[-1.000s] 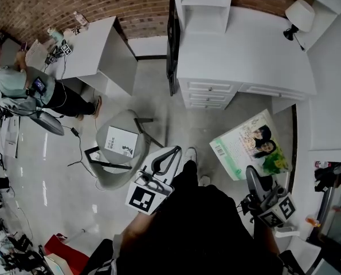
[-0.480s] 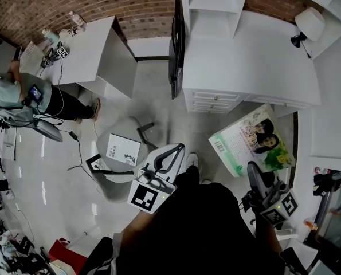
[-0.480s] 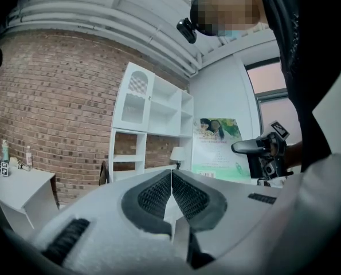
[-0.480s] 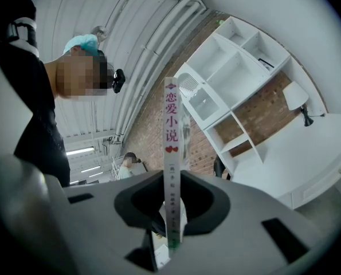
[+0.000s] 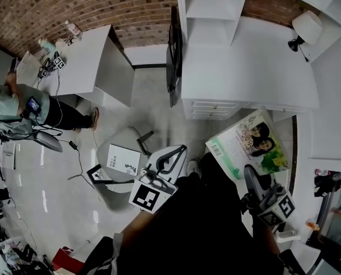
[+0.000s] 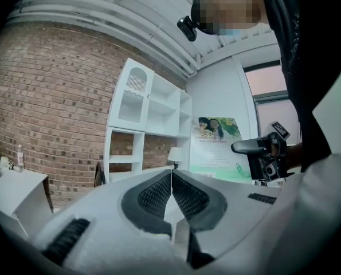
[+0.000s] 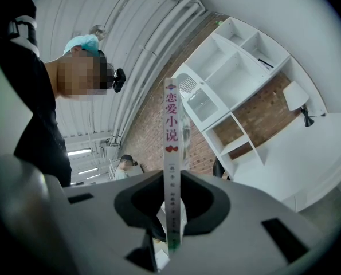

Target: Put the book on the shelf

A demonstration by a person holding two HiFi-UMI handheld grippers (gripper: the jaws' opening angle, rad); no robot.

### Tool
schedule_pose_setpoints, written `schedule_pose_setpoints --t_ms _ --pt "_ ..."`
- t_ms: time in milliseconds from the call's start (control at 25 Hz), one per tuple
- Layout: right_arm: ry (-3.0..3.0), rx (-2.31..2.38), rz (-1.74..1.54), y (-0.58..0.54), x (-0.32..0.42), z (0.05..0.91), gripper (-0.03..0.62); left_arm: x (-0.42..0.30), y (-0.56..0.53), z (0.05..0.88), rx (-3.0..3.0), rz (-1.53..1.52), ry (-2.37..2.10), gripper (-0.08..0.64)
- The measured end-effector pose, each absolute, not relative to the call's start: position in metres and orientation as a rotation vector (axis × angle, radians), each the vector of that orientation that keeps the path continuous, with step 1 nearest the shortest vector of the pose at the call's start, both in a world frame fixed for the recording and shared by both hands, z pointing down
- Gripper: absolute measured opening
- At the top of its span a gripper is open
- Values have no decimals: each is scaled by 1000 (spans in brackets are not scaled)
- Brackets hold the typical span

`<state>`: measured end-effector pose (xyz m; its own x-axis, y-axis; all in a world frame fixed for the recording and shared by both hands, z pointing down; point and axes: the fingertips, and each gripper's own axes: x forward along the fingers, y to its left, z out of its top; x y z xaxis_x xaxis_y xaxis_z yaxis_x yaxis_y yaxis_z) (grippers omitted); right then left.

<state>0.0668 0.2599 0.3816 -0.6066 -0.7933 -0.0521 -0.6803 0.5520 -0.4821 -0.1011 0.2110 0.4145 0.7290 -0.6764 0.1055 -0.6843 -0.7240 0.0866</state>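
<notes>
The thin white spine of the green-covered paperback book [image 7: 171, 171] carries the red characters 恋爱小说 running downward, with small red hearts just below them. Finer dark print lower on that spine is too small to read.

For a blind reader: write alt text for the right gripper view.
The right gripper clamps a thin book edge-on, with its spine upright and printed with red characters. Beyond it, a white shelf unit stands against a brick wall, above a white desk.
</notes>
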Motion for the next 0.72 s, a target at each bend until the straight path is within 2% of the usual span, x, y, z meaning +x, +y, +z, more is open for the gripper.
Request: schedule_pose_setpoints --t_ms 720 --pt "2550 -1175 -686 182 70 393 77 -102 138 413 2788 103 -1186 18"
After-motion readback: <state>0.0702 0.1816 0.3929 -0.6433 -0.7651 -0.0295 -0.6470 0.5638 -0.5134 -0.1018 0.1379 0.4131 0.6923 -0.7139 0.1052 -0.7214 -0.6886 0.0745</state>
